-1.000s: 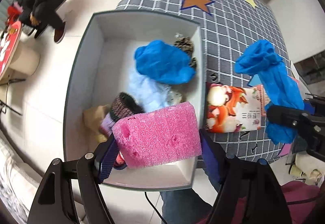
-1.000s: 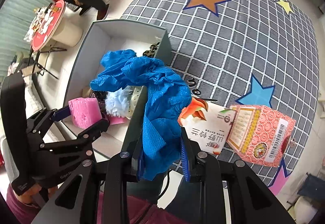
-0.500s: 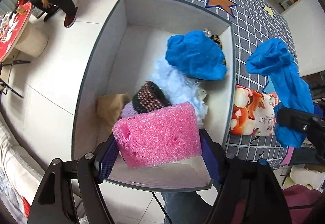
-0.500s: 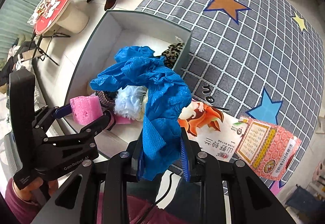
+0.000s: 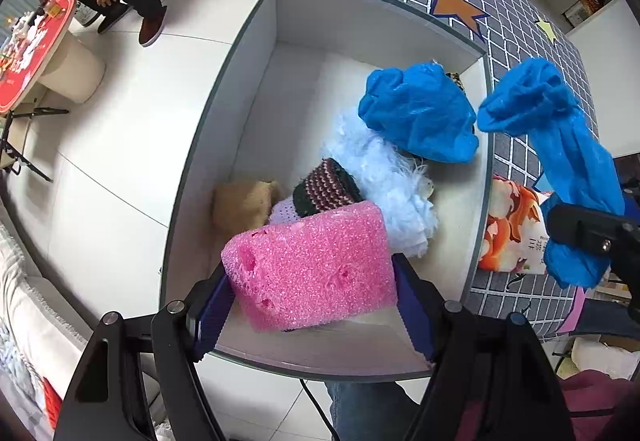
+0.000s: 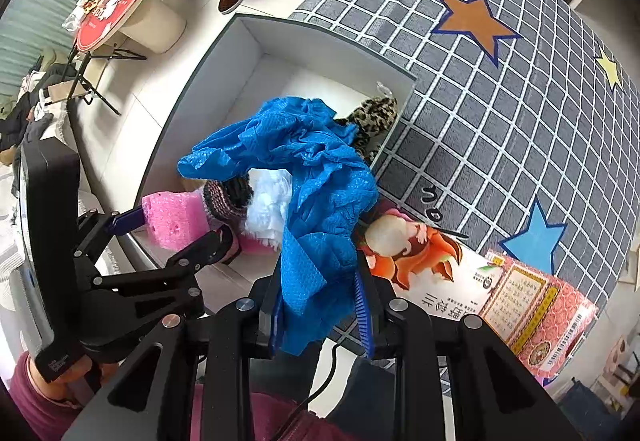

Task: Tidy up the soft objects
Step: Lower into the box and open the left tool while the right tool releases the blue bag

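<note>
Both grippers are loaded right now — left gripper (image 5: 312, 277) clamped on the pink sponge (image 5: 312, 265), right gripper (image 6: 320, 305) pinching the blue plastic wad (image 6: 316, 201). Just past my left fingertips sits the grey box (image 5: 224, 113), already holding another blue wad (image 5: 416, 113), a fluffy white thing and some knits. So mostly sorted, I'd say — these two still need dropping in. Snack packets (image 6: 460, 281) beside my right fingers stay out.

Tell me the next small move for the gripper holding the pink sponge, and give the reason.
Probably lower it a little and open the jaws. The left gripper is clamped on the pink sponge directly above the near end of the grey box, where other soft items already lie. The floor there looks free, so a release should land it inside while the right gripper brings the blue cover.
</note>
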Motion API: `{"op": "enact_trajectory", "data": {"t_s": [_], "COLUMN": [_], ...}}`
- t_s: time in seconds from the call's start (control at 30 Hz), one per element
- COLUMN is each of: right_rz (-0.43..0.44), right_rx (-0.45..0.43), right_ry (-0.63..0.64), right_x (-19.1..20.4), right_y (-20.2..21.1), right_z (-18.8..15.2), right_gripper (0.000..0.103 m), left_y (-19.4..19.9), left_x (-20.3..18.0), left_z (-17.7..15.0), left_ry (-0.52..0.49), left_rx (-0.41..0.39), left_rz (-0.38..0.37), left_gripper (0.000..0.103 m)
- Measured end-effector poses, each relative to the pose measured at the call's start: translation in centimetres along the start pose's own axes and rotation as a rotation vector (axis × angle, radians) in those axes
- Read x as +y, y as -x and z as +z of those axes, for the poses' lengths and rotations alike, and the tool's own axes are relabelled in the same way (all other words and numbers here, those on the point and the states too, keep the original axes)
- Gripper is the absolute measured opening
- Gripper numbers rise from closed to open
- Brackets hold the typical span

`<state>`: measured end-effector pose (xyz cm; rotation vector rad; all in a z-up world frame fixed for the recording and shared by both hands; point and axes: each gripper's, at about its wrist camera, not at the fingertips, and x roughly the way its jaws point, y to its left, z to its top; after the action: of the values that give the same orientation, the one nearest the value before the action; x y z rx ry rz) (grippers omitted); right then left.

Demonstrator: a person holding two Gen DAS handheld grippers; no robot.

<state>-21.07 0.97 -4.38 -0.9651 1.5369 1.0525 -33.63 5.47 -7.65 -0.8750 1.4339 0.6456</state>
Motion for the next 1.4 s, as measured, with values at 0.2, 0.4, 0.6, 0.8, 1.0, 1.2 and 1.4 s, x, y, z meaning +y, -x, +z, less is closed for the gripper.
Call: {"op": "enact_trajectory", "data": {"t_s": [0.2,0.4,0.6,0.8,1.0,1.2,1.4], "right_rz": [0.002,0.004,0.011,0.014,0.019,0.024,0.012], "right_rx": [-0.006,0.004,0.01,0.009,0.01,0.006,-0.013], "right_ry": [0.021,0.028,0.018,0.019,0.019,0.017,0.044], "right_x": [1.0,1.3,1.2,1.4,1.5,1.5,2.2], "right_y": [-0.1,-0.5,-0.7,-0.9,-1.0,-0.9,-0.7], "right_z": [0.7,0.8,0.8,1.0,1.0,1.1,1.3], "right_gripper": [0.03,0.03,0.03,0.03,0.03,0.03,0.043], "left_y": [-0.1,-0.4,-0.6,-0.7,-0.7,-0.7,0.4], "left_x": [0.2,0.3,0.2,0.3,0.3,0.6,0.8], "left_z": [0.4,0.4,0.3,0.3,0.2,0.2,0.1], "left_ry": [0.005,0.015,0.015,0.015,0.016,0.017,0.016], "left_rx": [-0.003,0.001,0.008,0.009,0.01,0.008,-0.058], "left_rz": [0.008,0.014,0.015,0.013,0.013,0.017,0.023], "left_gripper": [0.078,0.078,0.078,0.078,0.078,0.078,0.079]}}
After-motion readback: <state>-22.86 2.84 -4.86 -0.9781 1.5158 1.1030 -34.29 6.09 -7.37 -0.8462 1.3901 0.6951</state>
